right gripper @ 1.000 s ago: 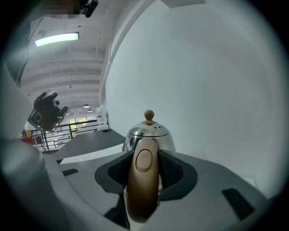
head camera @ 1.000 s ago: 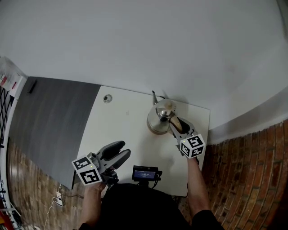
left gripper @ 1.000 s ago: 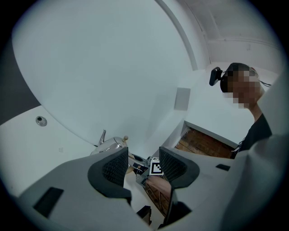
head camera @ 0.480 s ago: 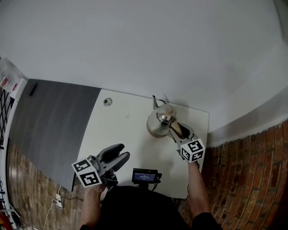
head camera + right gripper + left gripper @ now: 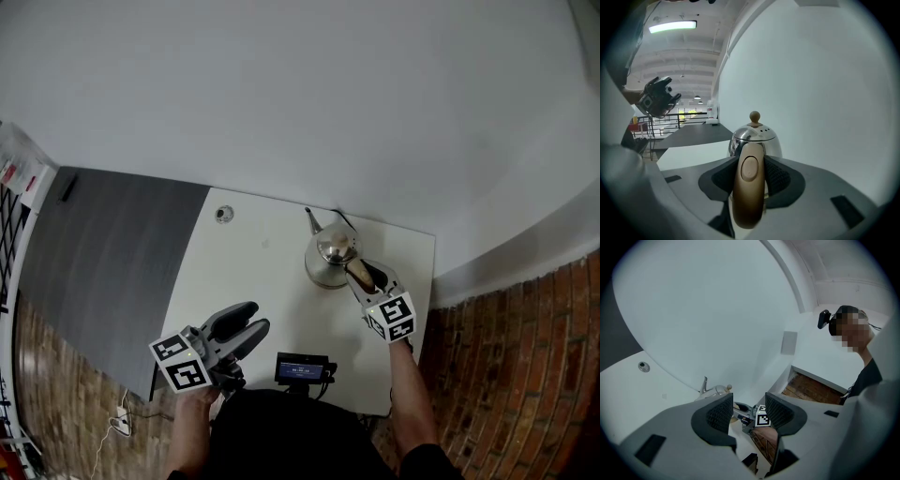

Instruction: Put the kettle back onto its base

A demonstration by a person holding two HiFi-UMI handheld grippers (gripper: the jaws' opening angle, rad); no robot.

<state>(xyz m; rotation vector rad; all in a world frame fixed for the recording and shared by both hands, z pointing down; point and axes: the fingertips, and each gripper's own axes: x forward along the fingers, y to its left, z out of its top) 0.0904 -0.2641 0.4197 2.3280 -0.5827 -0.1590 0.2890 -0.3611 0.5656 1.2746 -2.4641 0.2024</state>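
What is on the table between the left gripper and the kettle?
Nothing. In the head view, only bare white table lies between the left gripper and the kettle. The black device sits nearer the person, off that line.

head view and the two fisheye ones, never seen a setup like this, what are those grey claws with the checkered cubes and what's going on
There is no robot here: a person holds a two-jaw gripper in each hand, and the checkered cubes are parts of those grippers. The head view comes from a camera on the person's head, looking steeply down at a white table. The other two pictures come from cameras riding on each gripper, looking along its own jaws. The right gripper is shut on the golden-brown handle of a shiny metal kettle near the table's far edge. The left gripper is open and empty, close to the person. A small black device with a screen sits at the near edge. I cannot make out a separate kettle base.
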